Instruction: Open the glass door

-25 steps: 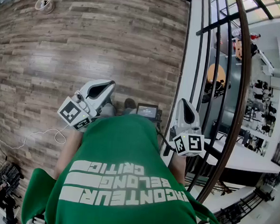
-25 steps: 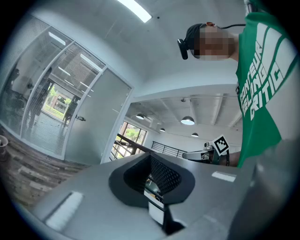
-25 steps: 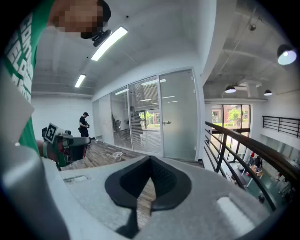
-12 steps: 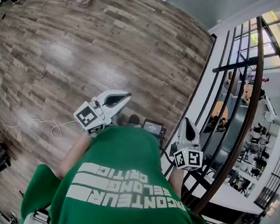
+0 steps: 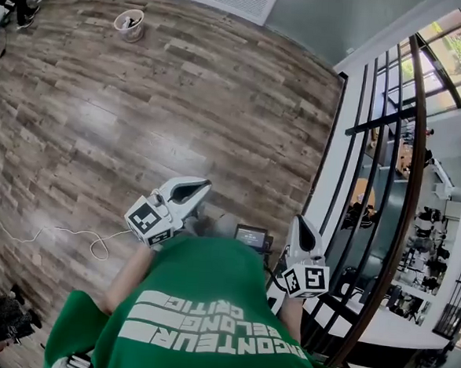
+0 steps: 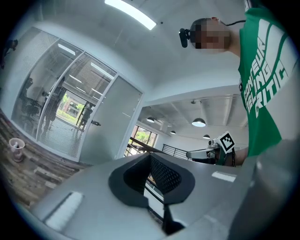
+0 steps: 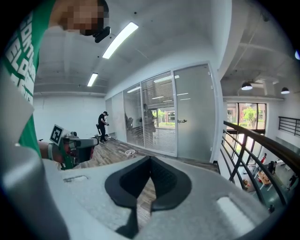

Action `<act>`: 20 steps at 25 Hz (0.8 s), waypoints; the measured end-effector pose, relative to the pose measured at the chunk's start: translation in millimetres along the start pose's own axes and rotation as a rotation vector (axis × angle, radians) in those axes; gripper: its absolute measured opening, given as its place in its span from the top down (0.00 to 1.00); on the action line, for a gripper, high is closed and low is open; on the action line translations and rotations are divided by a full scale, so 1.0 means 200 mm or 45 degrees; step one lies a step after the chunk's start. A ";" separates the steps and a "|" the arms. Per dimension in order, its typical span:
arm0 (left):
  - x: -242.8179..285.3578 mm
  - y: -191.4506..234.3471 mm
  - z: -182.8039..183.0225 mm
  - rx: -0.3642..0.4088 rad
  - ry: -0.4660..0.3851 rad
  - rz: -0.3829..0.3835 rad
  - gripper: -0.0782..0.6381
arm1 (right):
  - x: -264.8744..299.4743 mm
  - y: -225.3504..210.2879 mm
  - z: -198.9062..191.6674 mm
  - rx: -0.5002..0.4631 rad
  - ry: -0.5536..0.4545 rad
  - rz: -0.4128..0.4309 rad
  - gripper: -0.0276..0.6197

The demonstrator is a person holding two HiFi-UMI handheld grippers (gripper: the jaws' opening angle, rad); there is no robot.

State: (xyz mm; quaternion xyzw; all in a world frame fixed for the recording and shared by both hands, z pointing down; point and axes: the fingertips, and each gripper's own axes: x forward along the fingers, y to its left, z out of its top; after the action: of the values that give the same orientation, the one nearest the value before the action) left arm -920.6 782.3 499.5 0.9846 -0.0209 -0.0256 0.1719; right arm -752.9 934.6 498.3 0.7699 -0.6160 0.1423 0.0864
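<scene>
The approach is judged to be the step in hand: the glass door point(image 7: 194, 112), a frosted grey panel, is seen well ahead, just left of the railing point(image 7: 248, 140), with its small lever handle point(image 7: 182, 121) on the edge farther from the railing. The handle should be faced squarely and 1 gripper opened before contact, since the jaws of the left gripper point(image 6: 150, 159) and right gripper point(image 7: 150, 161) are pressed together on nothing.

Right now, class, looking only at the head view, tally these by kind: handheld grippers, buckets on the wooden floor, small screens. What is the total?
Grippers: 2, the left gripper and the right gripper
Bucket: 1
Small screen: 1
Total: 4
</scene>
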 end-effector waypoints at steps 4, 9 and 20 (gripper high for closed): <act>0.04 0.05 -0.01 0.013 0.015 -0.054 0.87 | -0.04 0.02 -0.03 0.027 0.008 -0.061 0.97; 0.19 0.12 0.02 0.021 0.033 -0.074 0.87 | 0.06 -0.09 -0.02 0.050 0.019 -0.085 0.97; 0.81 0.37 0.14 0.083 0.117 -0.078 0.87 | 0.58 -0.54 0.14 0.085 -0.038 -0.035 0.97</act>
State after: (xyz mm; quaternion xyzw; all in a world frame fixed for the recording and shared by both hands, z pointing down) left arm -763.4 695.4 491.9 0.9900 0.0162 0.0150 0.1396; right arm -620.5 843.8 513.9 0.7828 -0.6016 0.1499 0.0533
